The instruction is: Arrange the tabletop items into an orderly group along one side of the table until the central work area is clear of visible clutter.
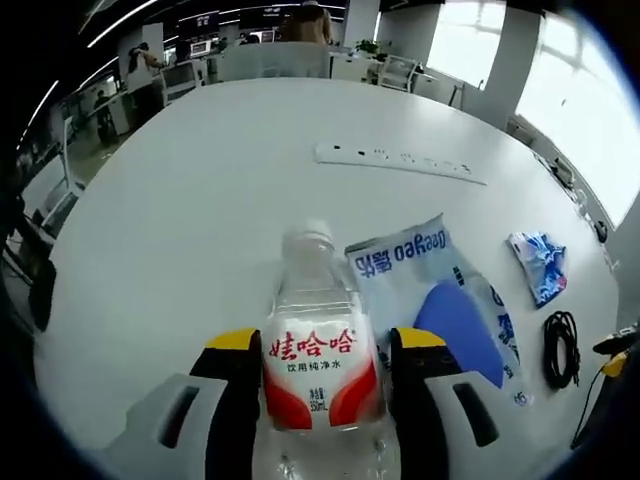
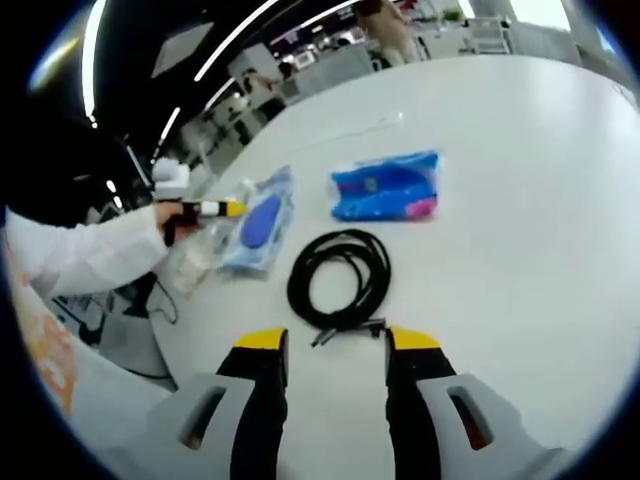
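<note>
My left gripper (image 1: 328, 342) is shut on a clear water bottle (image 1: 318, 300) with a red and white label, cap pointing away, held just above the white table (image 1: 200, 200). A clear bag with a blue pad (image 1: 440, 295) lies just right of it. My right gripper (image 2: 335, 342) stands open, its jaws just short of a coiled black cable (image 2: 340, 275). Beyond the cable lies a blue tissue packet (image 2: 388, 185). At the left, the left gripper (image 2: 212, 209) holds the bottle (image 2: 192, 258) beside the clear bag (image 2: 262, 218).
A white power strip (image 1: 400, 160) lies across the far middle of the table. The tissue packet (image 1: 538, 265) and cable (image 1: 562, 345) sit near the right edge. A white sleeve (image 2: 80, 255) reaches in from the left. Office desks and chairs stand beyond the table.
</note>
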Tool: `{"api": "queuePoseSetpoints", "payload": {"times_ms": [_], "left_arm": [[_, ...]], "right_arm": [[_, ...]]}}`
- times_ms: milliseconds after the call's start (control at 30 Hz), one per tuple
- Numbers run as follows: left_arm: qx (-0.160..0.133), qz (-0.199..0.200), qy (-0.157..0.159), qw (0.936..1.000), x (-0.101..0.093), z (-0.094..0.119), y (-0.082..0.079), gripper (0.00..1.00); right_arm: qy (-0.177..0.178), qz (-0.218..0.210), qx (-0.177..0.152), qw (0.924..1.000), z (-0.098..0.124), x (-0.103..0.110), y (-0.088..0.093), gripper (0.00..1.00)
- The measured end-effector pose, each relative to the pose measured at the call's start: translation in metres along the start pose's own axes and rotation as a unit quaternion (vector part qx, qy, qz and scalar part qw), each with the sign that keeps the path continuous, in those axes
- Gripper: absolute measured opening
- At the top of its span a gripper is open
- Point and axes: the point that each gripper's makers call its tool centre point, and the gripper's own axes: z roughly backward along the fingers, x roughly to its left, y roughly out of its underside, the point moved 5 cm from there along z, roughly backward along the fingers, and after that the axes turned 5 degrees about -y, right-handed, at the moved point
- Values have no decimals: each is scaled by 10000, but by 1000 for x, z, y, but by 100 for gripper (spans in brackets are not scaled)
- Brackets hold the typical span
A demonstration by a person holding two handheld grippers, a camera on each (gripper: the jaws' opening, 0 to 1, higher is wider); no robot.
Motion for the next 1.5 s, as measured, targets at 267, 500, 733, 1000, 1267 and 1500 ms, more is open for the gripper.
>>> {"api": "queuePoseSetpoints", "payload": {"times_ms": [267,500,733,1000,1267,1500], "left_arm": [[-237,-141,-124,9995,-1,-3,-3,50],[-232,80,-147,9996,1,-1,-4,46],[-230,194,-120,9995,6,6,-6,40],[-485,328,-118,9982,17,29,-13,39],[-1109,449,-167,9927,33,60,-36,38],[-1642,333,-185,9857,47,75,-70,39]], "right_arm": [[-7,-14,65,10000,-3,-2,2,35],[-50,19,59,10000,-5,-2,1,35],[19,-51,-32,10000,0,-7,0,34],[-10,-35,-85,10000,-1,-4,-1,34],[-110,84,-128,9998,-3,5,-3,34],[-73,87,-161,9998,1,4,0,34]]}}
